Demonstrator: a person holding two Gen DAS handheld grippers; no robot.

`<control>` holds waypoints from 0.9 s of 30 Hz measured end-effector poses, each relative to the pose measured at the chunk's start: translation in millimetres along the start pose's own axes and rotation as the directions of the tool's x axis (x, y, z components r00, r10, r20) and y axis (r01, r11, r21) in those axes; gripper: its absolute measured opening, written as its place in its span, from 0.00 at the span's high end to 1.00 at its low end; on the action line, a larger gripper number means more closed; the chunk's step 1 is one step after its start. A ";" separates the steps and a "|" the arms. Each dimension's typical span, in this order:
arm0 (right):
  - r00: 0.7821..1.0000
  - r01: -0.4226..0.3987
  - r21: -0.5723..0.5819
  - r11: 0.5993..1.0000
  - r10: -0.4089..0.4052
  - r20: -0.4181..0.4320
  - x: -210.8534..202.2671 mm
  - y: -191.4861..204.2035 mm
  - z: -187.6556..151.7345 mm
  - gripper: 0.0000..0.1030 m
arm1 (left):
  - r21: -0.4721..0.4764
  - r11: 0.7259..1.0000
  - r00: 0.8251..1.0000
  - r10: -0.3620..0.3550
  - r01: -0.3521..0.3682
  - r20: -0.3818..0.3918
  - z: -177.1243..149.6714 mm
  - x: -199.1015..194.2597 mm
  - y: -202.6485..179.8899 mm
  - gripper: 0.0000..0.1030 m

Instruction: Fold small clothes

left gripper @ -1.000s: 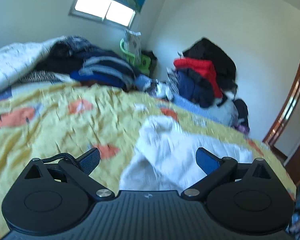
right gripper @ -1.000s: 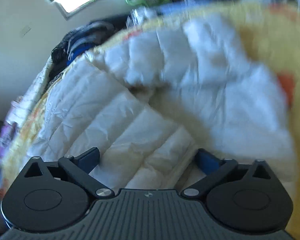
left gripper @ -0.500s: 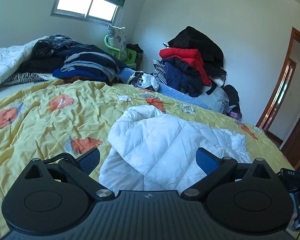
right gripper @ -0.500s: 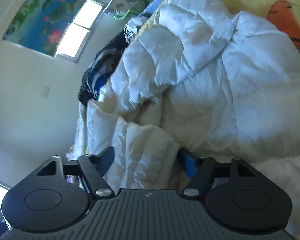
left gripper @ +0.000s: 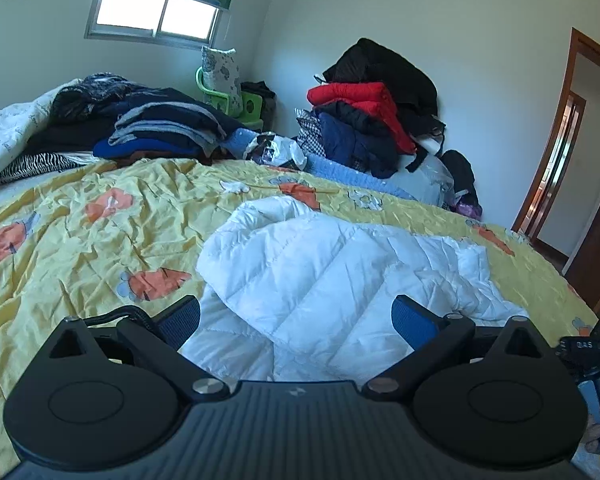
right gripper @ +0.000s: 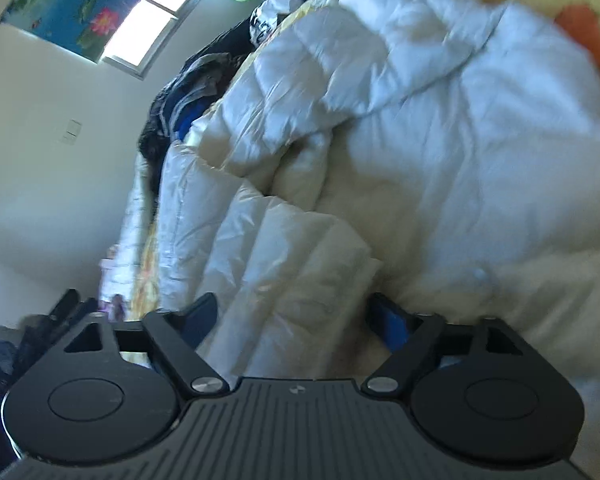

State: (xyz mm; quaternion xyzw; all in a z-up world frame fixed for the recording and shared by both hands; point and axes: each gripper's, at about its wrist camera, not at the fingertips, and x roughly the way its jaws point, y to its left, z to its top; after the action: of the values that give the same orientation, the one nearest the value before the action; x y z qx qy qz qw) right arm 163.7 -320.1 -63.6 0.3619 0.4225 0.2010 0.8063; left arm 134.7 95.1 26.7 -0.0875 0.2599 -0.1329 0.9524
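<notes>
**White Puffer Jacket Sprawled on Yellow Bedspread**

Left wrist view: a quilted white jacket [left gripper: 340, 280] lies crumpled at centre frame on the carrot-print bedspread [left gripper: 80, 240]; clothes piles [left gripper: 372, 120] line the far wall. The left gripper [left gripper: 296, 316] hangs above its near edge, jaws apart.

Right wrist view: the jacket fills the frame, blurred. The right gripper [right gripper: 296, 320], jaws spread, straddles a puffy fold.
</notes>
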 end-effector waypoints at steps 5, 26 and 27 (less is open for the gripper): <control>0.997 0.079 -0.160 0.984 -0.076 0.027 10.2 22.3 -2.6 0.80 | 0.014 1.000 1.000 -0.010 0.010 0.002 -0.5 -1.8 -6.2 0.00; 0.939 0.338 -0.353 0.872 -0.288 0.186 -57.9 32.9 33.6 0.83 | 0.326 0.943 0.997 -0.073 0.072 -0.009 4.5 78.2 -83.5 0.00; 0.935 0.351 -0.350 0.869 -0.302 0.188 -58.3 28.8 29.2 0.83 | 0.340 0.938 0.997 -0.075 0.075 -0.012 6.1 85.3 -87.1 0.00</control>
State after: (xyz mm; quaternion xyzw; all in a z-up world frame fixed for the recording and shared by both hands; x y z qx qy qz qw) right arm 154.6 -350.0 0.5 0.1352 0.3787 0.1158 0.9082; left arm 190.5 -12.5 12.2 0.0682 0.2290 -0.2118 0.9477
